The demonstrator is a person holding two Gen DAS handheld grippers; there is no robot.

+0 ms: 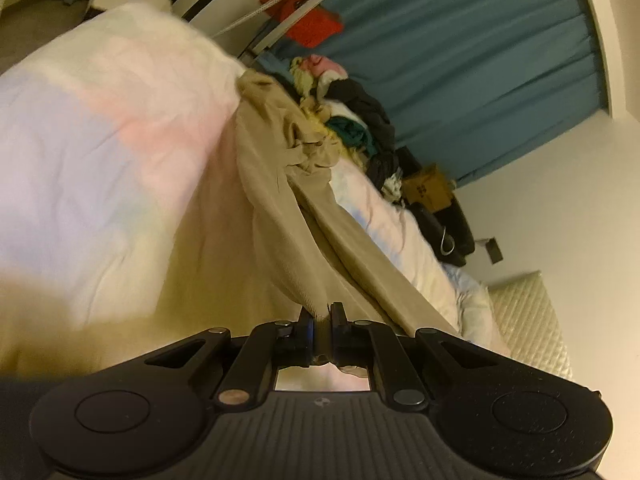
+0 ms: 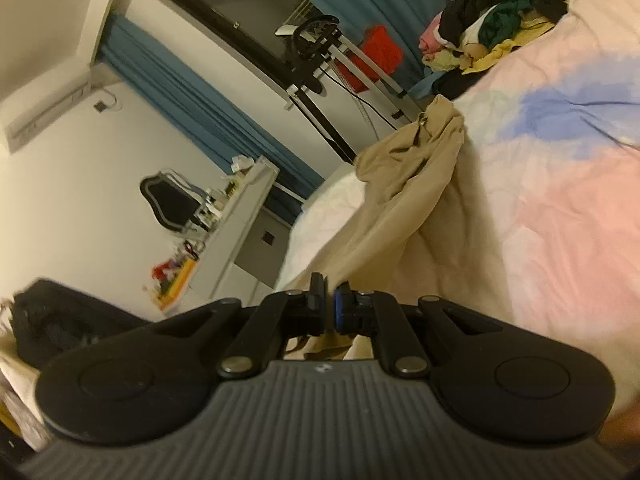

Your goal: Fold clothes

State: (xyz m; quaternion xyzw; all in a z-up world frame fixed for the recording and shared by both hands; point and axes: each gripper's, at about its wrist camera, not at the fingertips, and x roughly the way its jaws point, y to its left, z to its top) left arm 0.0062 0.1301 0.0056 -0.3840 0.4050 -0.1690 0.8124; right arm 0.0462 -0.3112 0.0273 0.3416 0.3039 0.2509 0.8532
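Left tool [image 1: 322, 312]: closed on beige garment [image 1: 280, 208].
Right tool [image 2: 329, 300]: pinching same garment's edge.
Beyond: clothes pile [image 1: 352, 120] on bed [image 1: 100, 140].
Blurred: dresser clutter [image 2: 176, 272].

Around me: a bed under a pastel quilt [image 1: 100, 140], teal curtains [image 1: 480, 60] on a white wall [image 2: 60, 184], a dark window [image 2: 240, 4], a metal rack [image 2: 340, 60], a white dresser [image 2: 240, 216] with a black-framed mirror [image 2: 168, 200], a cardboard box [image 1: 428, 188], warm dim light.
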